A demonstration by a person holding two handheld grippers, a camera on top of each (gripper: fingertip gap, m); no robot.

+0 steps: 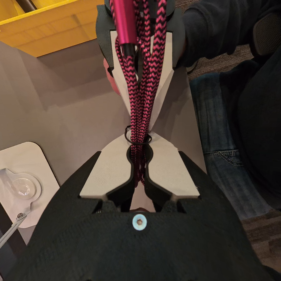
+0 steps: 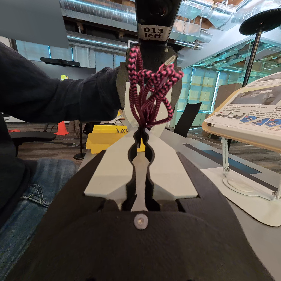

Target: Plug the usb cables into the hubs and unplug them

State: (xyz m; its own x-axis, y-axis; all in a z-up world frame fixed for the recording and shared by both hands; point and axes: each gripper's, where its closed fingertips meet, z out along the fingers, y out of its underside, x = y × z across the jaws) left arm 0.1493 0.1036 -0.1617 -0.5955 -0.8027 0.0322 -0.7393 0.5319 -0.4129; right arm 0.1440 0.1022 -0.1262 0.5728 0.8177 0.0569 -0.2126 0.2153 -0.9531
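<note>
A bundle of pink-and-black braided USB cable (image 1: pixel 139 94) is bound by a thin black tie (image 1: pixel 137 140). My left gripper (image 1: pixel 139 146) is shut on the bundle, which passes between its pads. A pink metal plug (image 1: pixel 126 22) hangs at the top of the left wrist view. In the right wrist view the left gripper (image 2: pixel 144 124) holds the bundle (image 2: pixel 146 97) up, and a silver plug tip (image 2: pixel 170 60) sticks out. My right gripper (image 2: pixel 142 132) faces it tip to tip, shut on the black tie (image 2: pixel 139 140) at the bundle's waist. It also shows in the left wrist view (image 1: pixel 146 130).
A yellow bin (image 2: pixel 104 138) stands behind on the grey table (image 2: pixel 190 146); it also shows in the left wrist view (image 1: pixel 45 27). A tilted board with a printed sheet (image 2: pixel 250 109) on a white stand (image 2: pixel 243 190) is at the right. A person's jeans-clad leg (image 1: pixel 220 136) is beside the table.
</note>
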